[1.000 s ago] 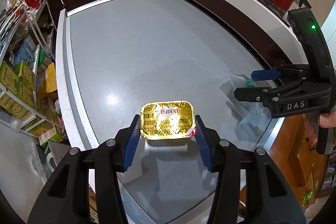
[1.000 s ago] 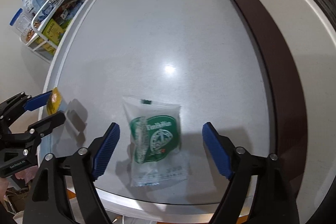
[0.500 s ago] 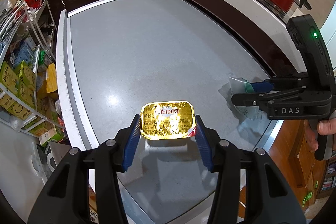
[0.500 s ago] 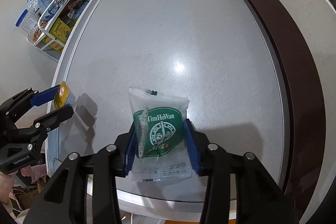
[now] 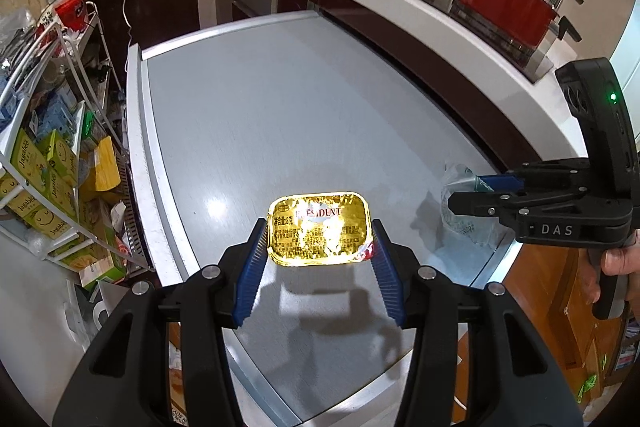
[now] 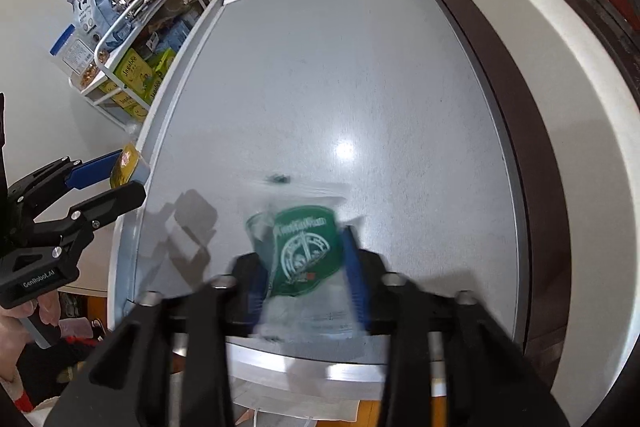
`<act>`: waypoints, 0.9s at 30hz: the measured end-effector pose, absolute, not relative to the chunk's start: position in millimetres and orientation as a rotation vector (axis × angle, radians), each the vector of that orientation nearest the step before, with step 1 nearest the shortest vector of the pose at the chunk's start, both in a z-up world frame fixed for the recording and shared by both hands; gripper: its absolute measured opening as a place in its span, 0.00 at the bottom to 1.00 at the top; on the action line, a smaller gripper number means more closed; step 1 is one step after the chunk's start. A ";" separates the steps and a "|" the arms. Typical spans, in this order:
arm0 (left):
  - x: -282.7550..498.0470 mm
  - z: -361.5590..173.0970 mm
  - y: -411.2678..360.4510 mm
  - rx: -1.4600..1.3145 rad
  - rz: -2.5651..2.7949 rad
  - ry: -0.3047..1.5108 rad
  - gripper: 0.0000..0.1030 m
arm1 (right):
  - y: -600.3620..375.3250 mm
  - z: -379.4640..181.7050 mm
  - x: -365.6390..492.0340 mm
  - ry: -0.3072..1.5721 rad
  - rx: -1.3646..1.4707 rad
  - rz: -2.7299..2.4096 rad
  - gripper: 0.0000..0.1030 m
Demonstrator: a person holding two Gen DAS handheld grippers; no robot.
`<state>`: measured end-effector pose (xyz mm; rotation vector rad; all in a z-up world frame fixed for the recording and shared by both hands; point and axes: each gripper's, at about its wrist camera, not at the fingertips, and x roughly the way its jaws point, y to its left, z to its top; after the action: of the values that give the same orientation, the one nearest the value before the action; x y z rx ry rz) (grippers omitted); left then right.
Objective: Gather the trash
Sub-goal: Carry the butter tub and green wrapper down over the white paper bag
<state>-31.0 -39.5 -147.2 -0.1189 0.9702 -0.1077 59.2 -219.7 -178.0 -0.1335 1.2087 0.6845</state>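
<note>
A: What does the left wrist view show?

B: The left gripper is clamped on a gold foil butter tub, one blue pad against each short side, above the near end of the grey table. The tub's shadow lies on the table under it. At the right edge the right gripper comes in sideways, its tips pinching a clear wrapper near the table's right edge; a hand grips its handle. Behind stand a white counter with a red pot, and a wire shelf of boxes on the left.

A: And the right wrist view?

B: It is blurred by motion. The right gripper has its jaws drawn narrow, having just closed, with the green-printed clear wrapper squeezed and crumpled between the blue pads at the table's near edge. On the left the left gripper holds the gold tub beside the table's left rim. Whether the wrapper touches the table cannot be told.
</note>
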 end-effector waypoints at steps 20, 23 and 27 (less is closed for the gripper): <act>-74.0 -95.7 -56.2 -0.121 -0.108 0.852 0.49 | -254.7 -94.1 10.2 1.028 -0.082 0.760 0.29; -85.1 -84.1 -62.3 -0.121 -0.116 0.830 0.49 | -262.4 -82.2 -4.3 1.003 -0.083 0.775 0.29; -102.8 -70.2 -72.2 -0.101 -0.126 0.803 0.49 | -273.7 -71.4 -23.0 0.983 -0.087 0.787 0.29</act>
<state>-102.8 -72.2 -70.2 -0.1006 0.8028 -0.1261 -23.0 -273.7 -71.4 -0.0872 0.9829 0.7867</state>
